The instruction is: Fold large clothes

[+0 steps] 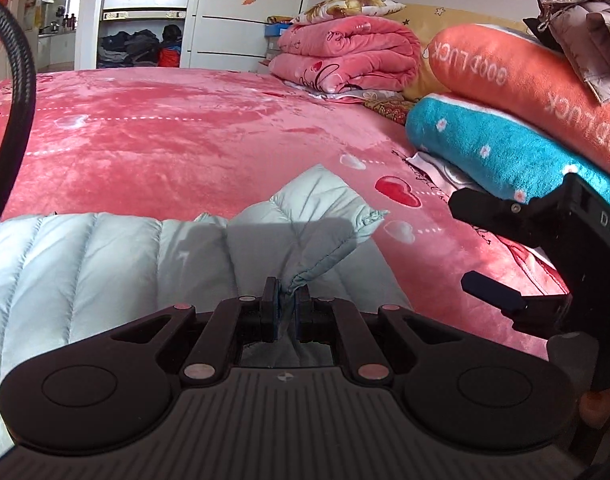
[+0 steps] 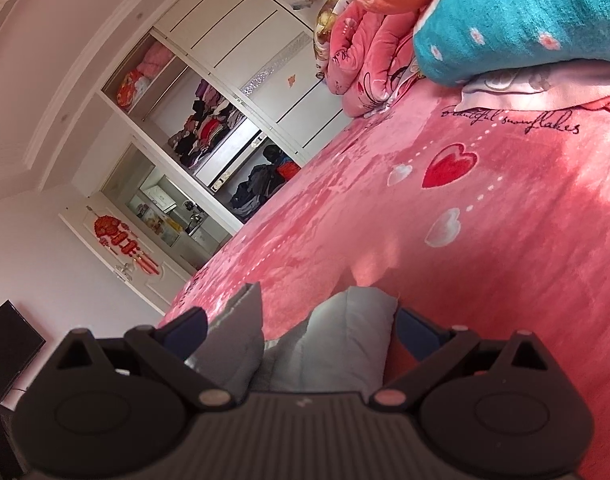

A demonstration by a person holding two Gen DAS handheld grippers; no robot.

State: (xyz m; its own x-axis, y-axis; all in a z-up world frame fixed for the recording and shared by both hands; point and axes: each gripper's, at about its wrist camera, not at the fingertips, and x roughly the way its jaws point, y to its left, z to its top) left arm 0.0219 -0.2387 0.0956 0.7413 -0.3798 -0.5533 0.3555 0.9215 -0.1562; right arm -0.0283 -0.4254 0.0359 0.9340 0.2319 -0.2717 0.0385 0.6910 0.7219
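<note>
Our left claw [image 1: 287, 304] pinches the pale puffer jacket [image 1: 105, 264] on the pink bed [image 1: 185, 132]; our right claw [image 2: 301, 328] hangs spread, stacked pillows [image 1: 505, 148] beside it.

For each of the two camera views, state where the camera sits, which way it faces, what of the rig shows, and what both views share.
Left wrist: behind the left gripper, low over the bed, facing the wardrobe; shut on the pale jacket; right gripper visible.
Right wrist: behind the right gripper, rolled sideways, facing across the bed; jaws open, jacket between them.
Shared: bed, jacket, wardrobe, blue pillow.
</note>
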